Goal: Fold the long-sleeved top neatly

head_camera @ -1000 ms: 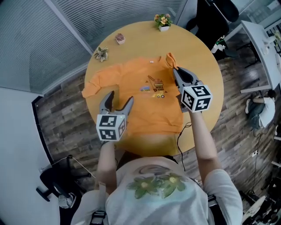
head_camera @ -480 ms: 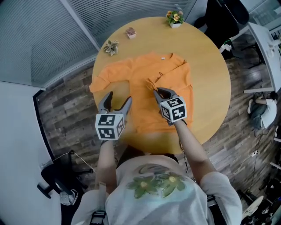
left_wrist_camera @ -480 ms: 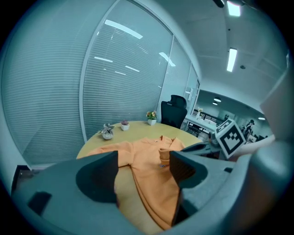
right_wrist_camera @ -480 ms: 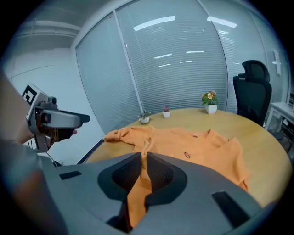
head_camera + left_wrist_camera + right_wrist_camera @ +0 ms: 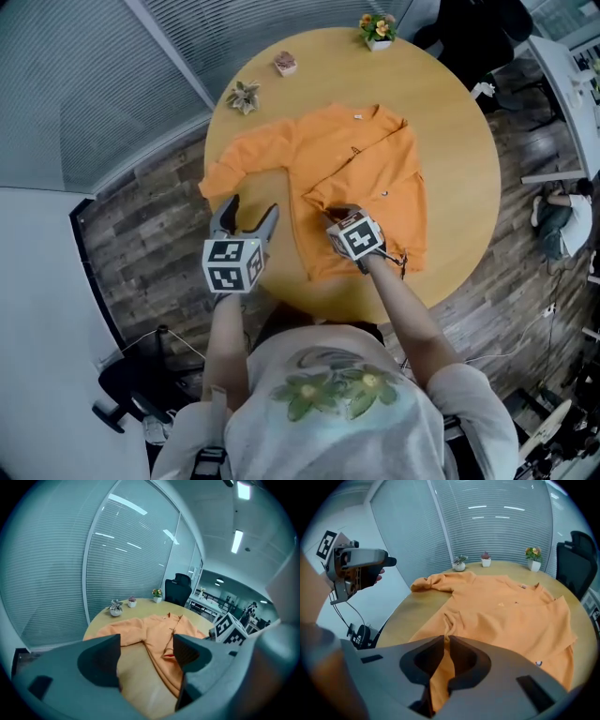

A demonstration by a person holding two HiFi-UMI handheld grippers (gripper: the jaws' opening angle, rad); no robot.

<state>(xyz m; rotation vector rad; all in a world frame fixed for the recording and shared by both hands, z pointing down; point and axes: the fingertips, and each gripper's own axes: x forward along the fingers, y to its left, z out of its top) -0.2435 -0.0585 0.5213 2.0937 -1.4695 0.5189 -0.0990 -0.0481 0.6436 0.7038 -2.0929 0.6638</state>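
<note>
An orange long-sleeved top (image 5: 370, 159) lies on the round wooden table (image 5: 459, 141). Its right half is folded over the body, and its left sleeve (image 5: 232, 171) is stretched out to the left. My right gripper (image 5: 330, 217) is low over the near left part of the body, shut on a pinch of the orange fabric (image 5: 443, 667) that runs up between the jaws. My left gripper (image 5: 251, 208) hovers open and empty at the table's near left edge, apart from the top (image 5: 157, 630). The right gripper view shows the left gripper (image 5: 370, 564) at its upper left.
Three small potted plants (image 5: 246, 95) (image 5: 285, 63) (image 5: 377, 25) stand along the table's far rim. A black cable (image 5: 401, 265) hangs by the near edge. A black office chair (image 5: 469, 23) stands behind the table, and a glass wall with blinds (image 5: 112, 84) is to the left.
My right gripper has carried the fabric from the top's far right down and across to the near left, folding that side over the body. My left gripper drew back off the top toward the table's edge.
</note>
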